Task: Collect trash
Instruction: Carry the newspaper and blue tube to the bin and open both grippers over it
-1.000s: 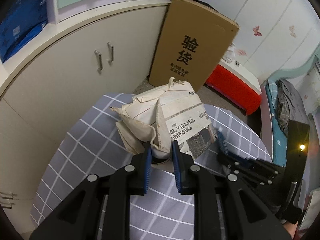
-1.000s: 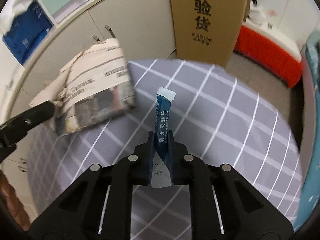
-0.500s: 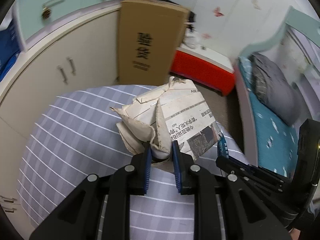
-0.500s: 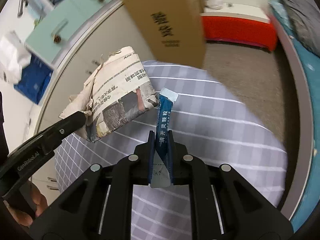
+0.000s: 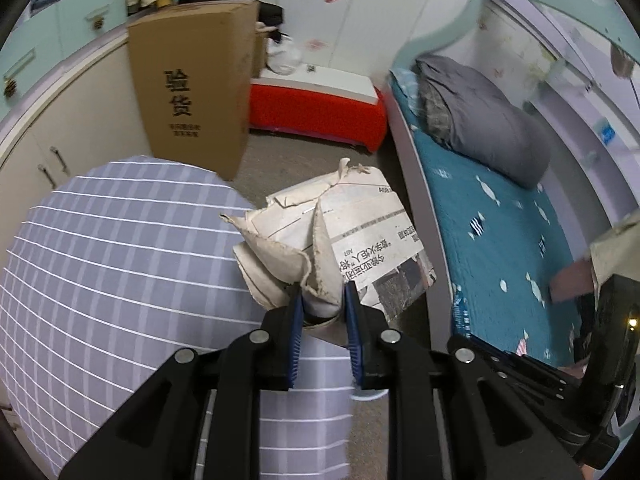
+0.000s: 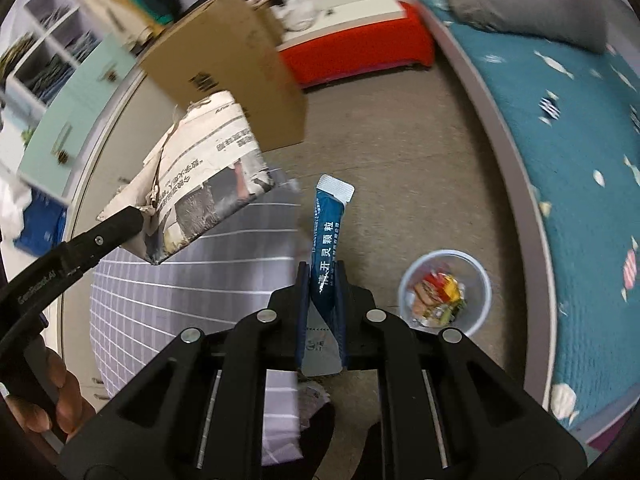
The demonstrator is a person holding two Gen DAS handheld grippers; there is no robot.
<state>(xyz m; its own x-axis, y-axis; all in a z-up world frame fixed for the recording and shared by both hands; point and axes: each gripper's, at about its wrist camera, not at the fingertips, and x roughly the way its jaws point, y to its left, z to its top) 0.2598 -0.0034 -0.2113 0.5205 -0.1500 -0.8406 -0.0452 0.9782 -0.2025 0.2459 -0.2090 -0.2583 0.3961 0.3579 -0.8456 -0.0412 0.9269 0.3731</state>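
Right tongs clamped on slim blue foil sachet, long axis pointing away. Left tongs clamped on crumpled newspaper wad. Round translucent trash bin on floor, just right of sachet; right hand nearer.

Right claw clamps blue sachet upright w/ trash bin below-right; left claw grips crumpled newspaper.

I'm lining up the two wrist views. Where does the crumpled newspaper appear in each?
Left wrist: crumpled newspaper centre frame, pinched in the left claw.
Right wrist: left of centre, held up above the checked table.
Shared landmark: the brown cardboard box just behind it.
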